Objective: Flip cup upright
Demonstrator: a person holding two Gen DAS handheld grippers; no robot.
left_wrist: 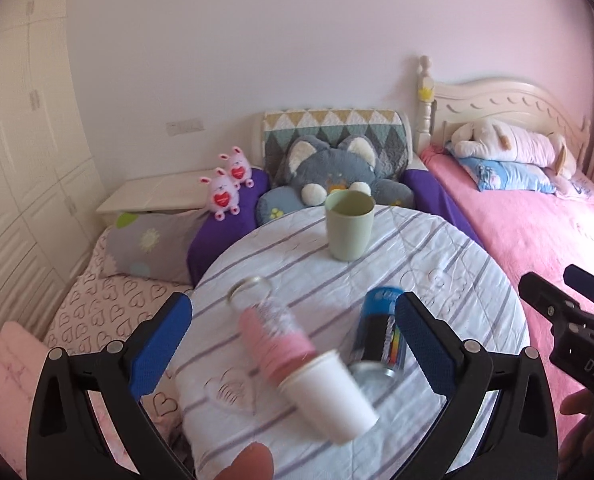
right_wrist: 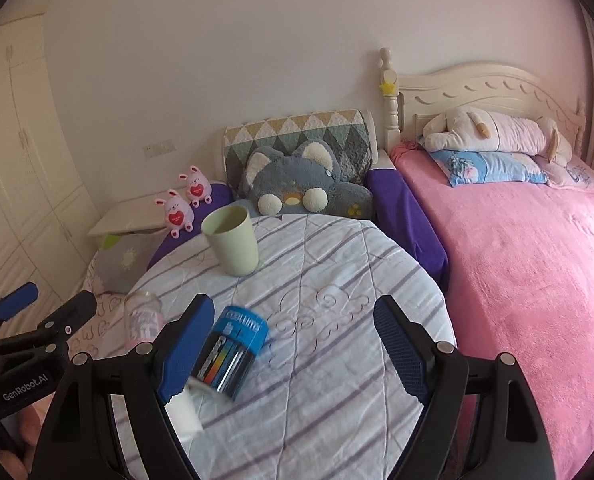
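Observation:
A white paper cup stands rim down on the round striped table, close in front of my open left gripper. A light green cup stands upright at the table's far side; it also shows in the right wrist view. My right gripper is open and empty above the table's near part. Only a bit of the white cup shows behind its left finger.
A clear glass bottle with a pink sleeve and a blue can stand by the white cup. The can sits just right of my right gripper's left finger. Beds with pillows and plush toys surround the table.

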